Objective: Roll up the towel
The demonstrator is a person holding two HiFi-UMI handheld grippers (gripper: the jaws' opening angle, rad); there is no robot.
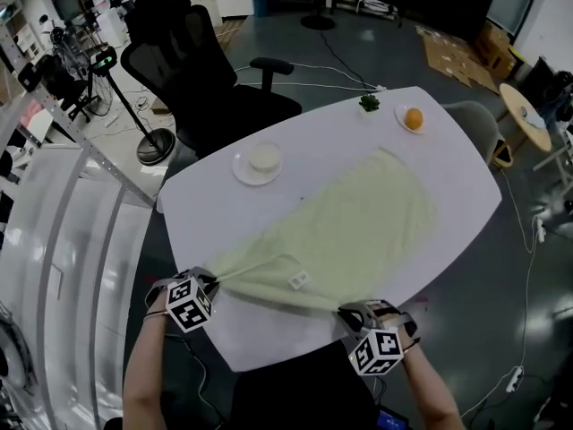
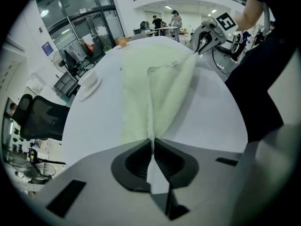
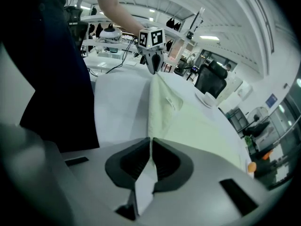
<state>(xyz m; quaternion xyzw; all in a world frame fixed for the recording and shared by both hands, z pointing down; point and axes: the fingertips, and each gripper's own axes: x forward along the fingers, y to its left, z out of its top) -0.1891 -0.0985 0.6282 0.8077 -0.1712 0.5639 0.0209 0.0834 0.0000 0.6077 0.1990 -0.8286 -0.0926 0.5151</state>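
Observation:
A pale green towel (image 1: 358, 213) lies spread along the white table (image 1: 466, 195), with its near edge lifted and stretched between my two grippers. My left gripper (image 1: 211, 281) is shut on the towel's near left corner, and in the left gripper view the towel (image 2: 160, 79) runs straight out of the closed left gripper (image 2: 151, 142). My right gripper (image 1: 346, 310) is shut on the near right corner; the towel (image 3: 188, 121) leaves the closed right gripper (image 3: 150, 142) there. A small white label (image 1: 299, 279) shows on the lifted edge.
A white saucer with a cup (image 1: 258, 164) stands left of the towel. At the table's far end sit an orange on a plate (image 1: 413, 117) and a small green thing (image 1: 369, 104). A black office chair (image 1: 197, 70) stands beyond the table, a grey chair (image 1: 476, 124) at the right.

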